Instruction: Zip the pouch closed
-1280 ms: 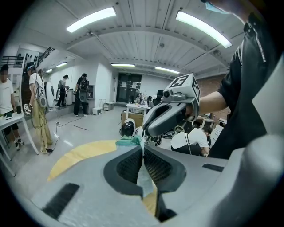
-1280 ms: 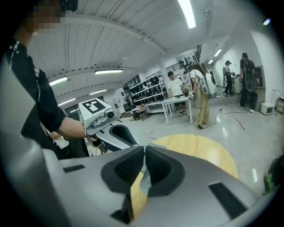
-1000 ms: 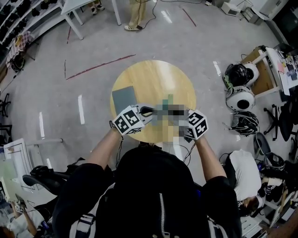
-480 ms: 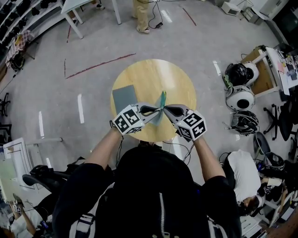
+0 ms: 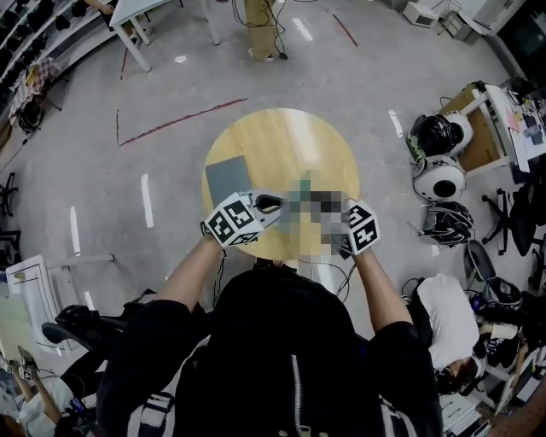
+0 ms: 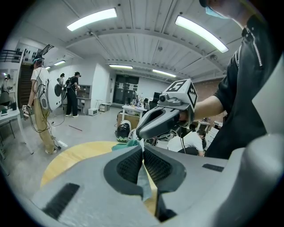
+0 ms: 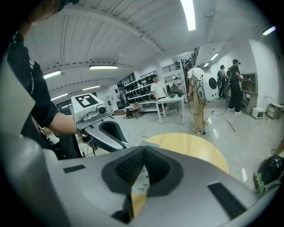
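A teal pouch (image 5: 304, 182) hangs in the air between my two grippers, over the round wooden table (image 5: 273, 141); a mosaic patch hides most of it in the head view. My left gripper (image 6: 143, 153) is shut on a thin teal edge of the pouch (image 6: 143, 181). Facing it, my right gripper (image 7: 143, 154) is shut on a pale strip of the pouch (image 7: 141, 185). The two grippers point at each other, tips nearly meeting. The zip itself is hidden in every view.
A grey sheet (image 5: 227, 180) lies on the table's left part. Helmets (image 5: 439, 158) and a wooden stand sit on the floor to the right. A person in tan trousers (image 5: 261, 26) stands beyond the table, next to a white table (image 5: 136, 21).
Both grippers keep their hold on the pouch above the table. The right gripper has shifted slightly to the right since half a second ago. The person in tan trousers has stepped along.
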